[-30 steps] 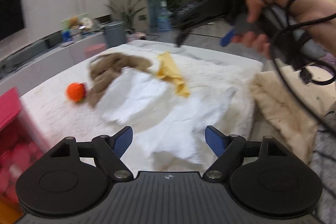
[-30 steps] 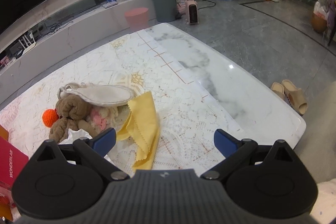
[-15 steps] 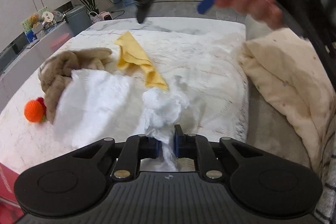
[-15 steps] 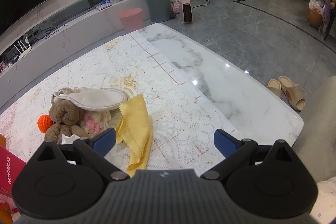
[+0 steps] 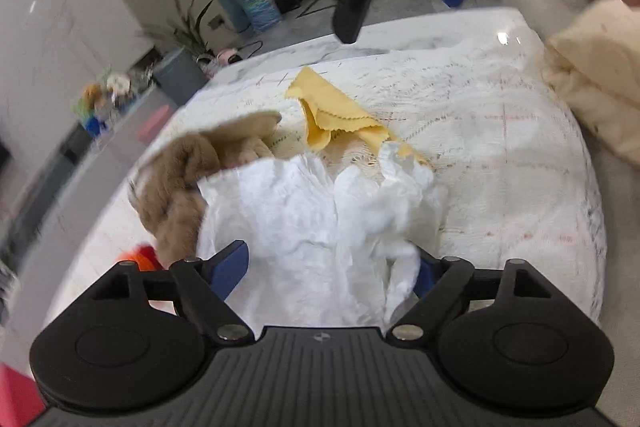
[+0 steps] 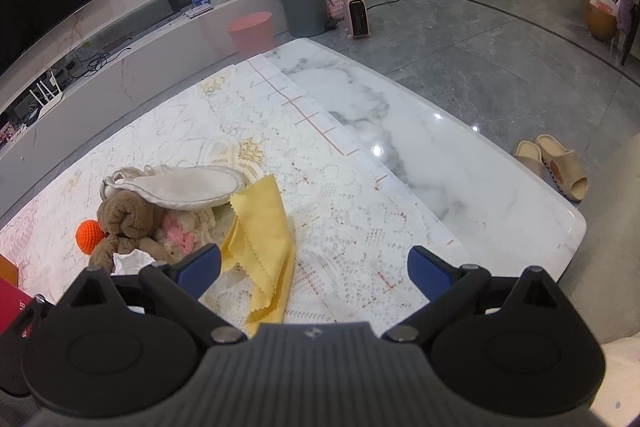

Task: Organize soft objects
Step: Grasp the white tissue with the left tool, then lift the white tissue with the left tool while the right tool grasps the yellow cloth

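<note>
A crumpled white cloth (image 5: 316, 211) lies on the lace-covered table, folded over itself, right in front of my left gripper (image 5: 326, 271), which is open with the cloth between its fingers. A brown knitted toy (image 5: 180, 179) lies left of it, an orange ball (image 5: 140, 255) beside that. A yellow cloth (image 5: 332, 111) lies beyond. In the right wrist view, my right gripper (image 6: 316, 267) is open and empty above the yellow cloth (image 6: 264, 231), next to the brown toy (image 6: 128, 223), a white pouch (image 6: 184, 191) and the orange ball (image 6: 90, 235).
A red box (image 6: 12, 303) stands at the table's left edge. A beige cushion (image 5: 596, 79) lies to the right of the table. The bare marble end of the table (image 6: 420, 155) is at the far right. Slippers (image 6: 552, 167) lie on the floor.
My left gripper shut on the white cloth, drew it up into a bunch, then opened; the cloth now lies folded over. My right gripper stayed open and drifted slightly.
</note>
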A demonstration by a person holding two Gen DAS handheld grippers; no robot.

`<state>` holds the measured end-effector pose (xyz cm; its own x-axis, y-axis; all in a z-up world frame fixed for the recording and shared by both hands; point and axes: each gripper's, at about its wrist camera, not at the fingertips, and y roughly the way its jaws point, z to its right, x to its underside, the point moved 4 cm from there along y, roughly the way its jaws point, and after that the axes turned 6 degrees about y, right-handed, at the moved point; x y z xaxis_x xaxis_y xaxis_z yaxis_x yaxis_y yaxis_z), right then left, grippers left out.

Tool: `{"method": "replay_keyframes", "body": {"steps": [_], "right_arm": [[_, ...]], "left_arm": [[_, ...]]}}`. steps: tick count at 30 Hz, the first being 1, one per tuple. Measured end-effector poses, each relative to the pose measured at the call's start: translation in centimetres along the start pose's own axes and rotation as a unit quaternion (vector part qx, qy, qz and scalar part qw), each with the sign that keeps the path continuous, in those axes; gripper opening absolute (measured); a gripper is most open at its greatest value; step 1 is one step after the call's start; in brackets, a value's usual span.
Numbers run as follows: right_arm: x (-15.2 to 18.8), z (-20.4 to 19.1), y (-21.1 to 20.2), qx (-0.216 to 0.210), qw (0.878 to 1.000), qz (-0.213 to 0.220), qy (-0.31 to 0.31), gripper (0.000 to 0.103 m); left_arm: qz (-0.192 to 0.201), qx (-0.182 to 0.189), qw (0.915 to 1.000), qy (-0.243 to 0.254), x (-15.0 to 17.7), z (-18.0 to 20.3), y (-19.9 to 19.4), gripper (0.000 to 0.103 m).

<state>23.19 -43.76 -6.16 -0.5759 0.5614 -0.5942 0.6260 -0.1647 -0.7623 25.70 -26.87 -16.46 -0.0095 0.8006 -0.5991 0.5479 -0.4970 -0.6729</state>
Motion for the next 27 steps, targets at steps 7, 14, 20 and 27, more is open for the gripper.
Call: {"method": "replay_keyframes", "body": {"steps": [7, 14, 20, 27], "right_arm": [[0.1, 0.2, 1.3, -0.042, 0.998, -0.031, 0.036, 0.098], [0.0, 0.7, 2.0, -0.052, 0.994, -0.047, 0.086, 0.098], [0.5, 0.6, 3.4, -0.042, 0.995, -0.049, 0.071, 0.098], [0.9, -1.5, 4.1, -0.049, 0.998, -0.023, 0.019, 0.098]], "left_arm": [[-0.013, 0.094, 0.9748, -0.202, 1.9, -3.2, 0.9, 0.088], [-0.032, 0.102, 0.9808, -0.163, 0.3, -1.8, 0.1, 0.033], [-0.01, 0.058, 0.9745, -0.216, 0.2, -2.0, -3.0, 0.019], [0.031, 0.012, 0.9702, -0.24, 2.1, -3.1, -10.5, 0.02]]}}
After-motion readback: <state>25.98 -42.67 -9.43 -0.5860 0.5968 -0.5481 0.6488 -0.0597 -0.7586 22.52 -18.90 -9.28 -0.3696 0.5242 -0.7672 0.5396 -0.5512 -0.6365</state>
